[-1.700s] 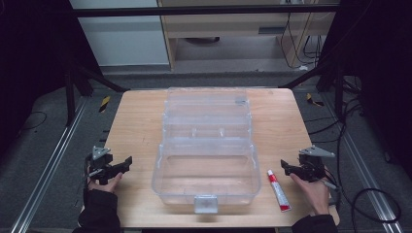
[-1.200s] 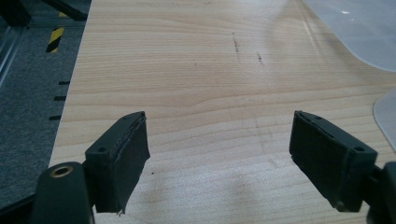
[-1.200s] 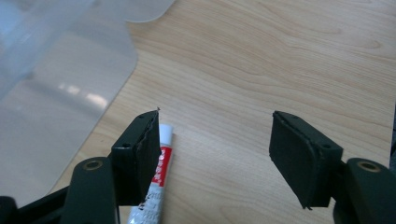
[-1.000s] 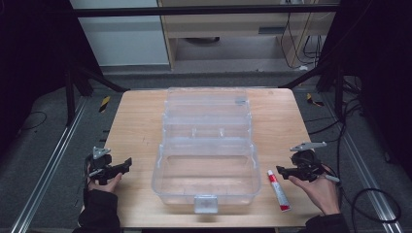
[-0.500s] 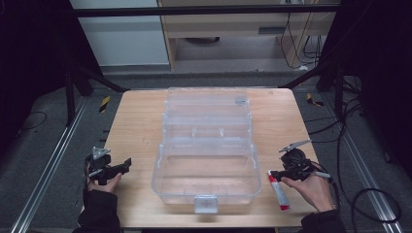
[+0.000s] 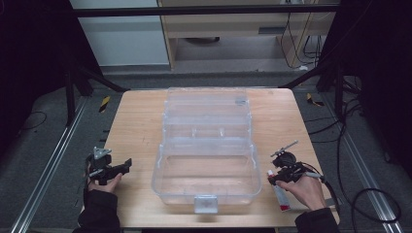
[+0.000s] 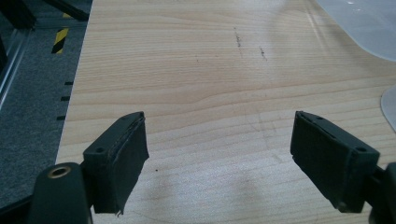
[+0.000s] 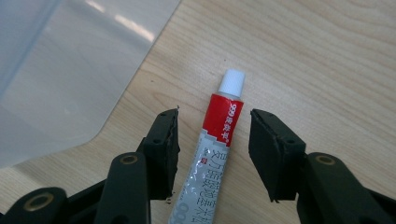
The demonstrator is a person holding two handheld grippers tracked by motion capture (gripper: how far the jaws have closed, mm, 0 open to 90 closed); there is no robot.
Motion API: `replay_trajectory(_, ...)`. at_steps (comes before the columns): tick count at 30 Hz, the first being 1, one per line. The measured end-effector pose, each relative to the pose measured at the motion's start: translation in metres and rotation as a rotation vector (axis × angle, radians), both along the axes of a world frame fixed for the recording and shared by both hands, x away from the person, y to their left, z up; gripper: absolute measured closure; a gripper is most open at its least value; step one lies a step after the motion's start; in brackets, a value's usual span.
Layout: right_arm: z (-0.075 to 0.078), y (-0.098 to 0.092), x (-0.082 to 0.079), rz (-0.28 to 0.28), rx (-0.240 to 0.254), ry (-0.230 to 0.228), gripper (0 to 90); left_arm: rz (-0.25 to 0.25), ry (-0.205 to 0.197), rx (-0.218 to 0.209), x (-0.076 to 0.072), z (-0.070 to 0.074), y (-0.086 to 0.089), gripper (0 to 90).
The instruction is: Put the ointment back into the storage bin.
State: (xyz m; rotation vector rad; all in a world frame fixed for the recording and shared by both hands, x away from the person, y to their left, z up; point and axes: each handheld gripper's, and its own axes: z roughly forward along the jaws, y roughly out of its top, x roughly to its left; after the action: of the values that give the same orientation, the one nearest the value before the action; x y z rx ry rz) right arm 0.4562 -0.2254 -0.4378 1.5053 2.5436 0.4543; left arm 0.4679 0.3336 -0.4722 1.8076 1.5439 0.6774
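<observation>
A clear plastic storage box [image 6: 206,160] stands open in the middle of a wooden counter [image 6: 136,126]. Its tiered trays are stepped back toward the far edge, and every compartment looks bare. Just right of the box, a red-and-white tube [image 8: 215,149] with a white cap lies flat on the counter. The right claw [image 8: 212,154] straddles it, jaws just closing in, pads not touching. The left claw [image 7: 217,158] rests released, wide apart, over bare wood at the box's left.

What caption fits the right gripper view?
Right gripper closing around a red-and-white tube lying on the wooden table, pads not yet touching.
</observation>
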Motion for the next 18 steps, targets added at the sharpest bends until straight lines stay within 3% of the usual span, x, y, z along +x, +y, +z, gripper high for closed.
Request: replay_trajectory(18,-0.019,0.005,0.011,0.014,-0.071,0.084,62.3,-0.005,0.005,0.006,0.000,0.000,0.000,20.1)
